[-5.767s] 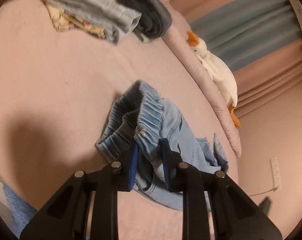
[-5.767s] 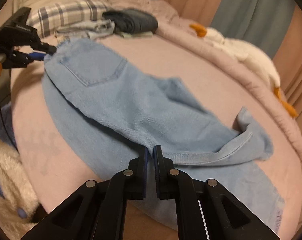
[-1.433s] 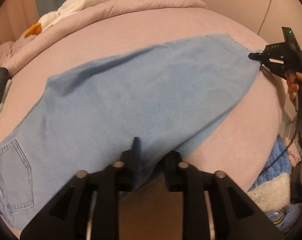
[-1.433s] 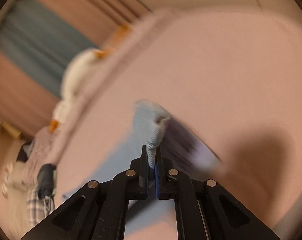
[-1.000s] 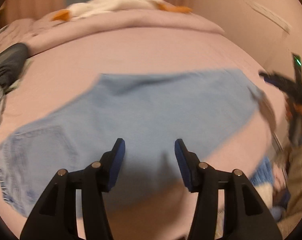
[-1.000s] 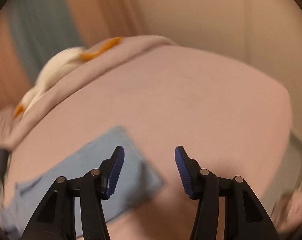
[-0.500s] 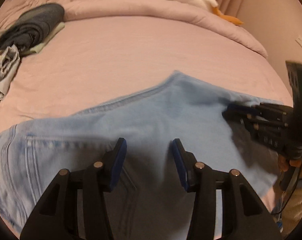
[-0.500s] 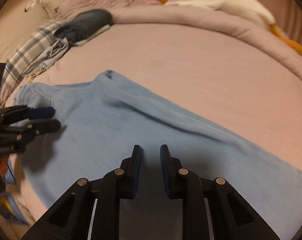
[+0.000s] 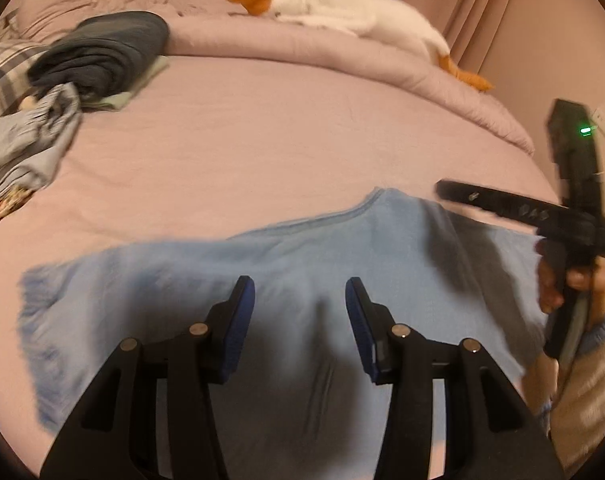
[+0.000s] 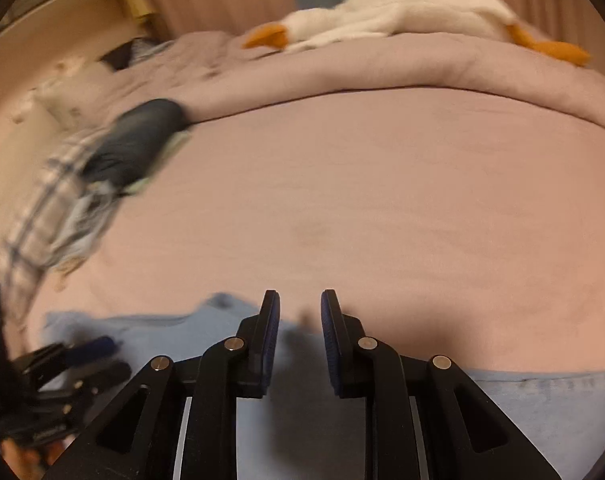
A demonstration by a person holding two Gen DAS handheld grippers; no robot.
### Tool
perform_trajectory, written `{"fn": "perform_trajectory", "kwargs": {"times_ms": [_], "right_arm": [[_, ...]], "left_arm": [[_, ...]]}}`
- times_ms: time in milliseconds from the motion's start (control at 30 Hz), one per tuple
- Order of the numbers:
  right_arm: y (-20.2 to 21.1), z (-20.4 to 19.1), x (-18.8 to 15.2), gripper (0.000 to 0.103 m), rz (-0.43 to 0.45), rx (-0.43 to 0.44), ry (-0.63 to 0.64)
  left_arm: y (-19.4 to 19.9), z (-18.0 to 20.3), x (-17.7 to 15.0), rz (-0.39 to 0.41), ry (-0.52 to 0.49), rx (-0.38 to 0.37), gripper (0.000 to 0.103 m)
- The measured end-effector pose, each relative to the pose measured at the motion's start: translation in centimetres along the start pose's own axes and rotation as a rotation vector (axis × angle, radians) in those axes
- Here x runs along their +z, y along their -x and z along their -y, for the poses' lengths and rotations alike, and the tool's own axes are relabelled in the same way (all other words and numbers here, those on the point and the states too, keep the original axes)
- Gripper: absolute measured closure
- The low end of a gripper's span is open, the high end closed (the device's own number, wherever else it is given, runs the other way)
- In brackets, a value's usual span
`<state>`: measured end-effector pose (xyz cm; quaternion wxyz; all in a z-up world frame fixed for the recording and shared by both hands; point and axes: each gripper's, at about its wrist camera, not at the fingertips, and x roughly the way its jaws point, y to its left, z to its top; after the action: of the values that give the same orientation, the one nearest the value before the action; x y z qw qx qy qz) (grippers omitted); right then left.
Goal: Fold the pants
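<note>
The pants lie spread flat across the near side of the bed, pale blue denim, lengthwise from left to right, with what looks like the crotch point poking up toward the middle of the bed. Both claws hover over the cloth and neither holds anything. The left claw is wide open above the middle of the fabric; the right claw is parted more narrowly over the far edge of the denim. This looks like the pause between laying out and the first fold. Next, I'd say, each claw needs to drop to an edge or end, pinch both layers together, and carry that end over to the other. Folded clothes sit well clear at the far left, a plush goose along the far bolster.
</note>
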<state>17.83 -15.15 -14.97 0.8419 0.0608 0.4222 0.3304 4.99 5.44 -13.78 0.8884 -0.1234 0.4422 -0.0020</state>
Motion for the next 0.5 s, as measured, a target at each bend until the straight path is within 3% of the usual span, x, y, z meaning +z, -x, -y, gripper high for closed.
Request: {"fn": "perform_trajectory", "kwargs": {"times_ms": [133, 233, 333, 433, 500], "right_arm": [[-1.0, -3.7, -0.6, 0.062, -0.062, 0.021, 0.190], [-2.6, -6.1, -0.4, 0.062, -0.088, -0.044, 0.326], [-6.5, -7.3, -0.1, 0.074, -0.173, -0.193, 0.413], [-7.5, -7.1, 0.9, 0.077, -0.144, -0.204, 0.373], [-7.8, -6.3, 1.6, 0.096, -0.135, -0.187, 0.293]], "left_arm": [[2.6, -1.2, -2.3, -0.002, -0.018, -0.015, 0.056], [2.6, -1.4, -3.6, -0.029, -0.049, 0.008, 0.056], [1.5, -2.1, -4.5, -0.071, -0.034, 0.047, 0.056], [1.2, -2.7, -4.3, -0.068, 0.002, 0.029, 0.057], [2.0, -3.0, -3.8, -0.047, 0.034, 0.008, 0.058]]}}
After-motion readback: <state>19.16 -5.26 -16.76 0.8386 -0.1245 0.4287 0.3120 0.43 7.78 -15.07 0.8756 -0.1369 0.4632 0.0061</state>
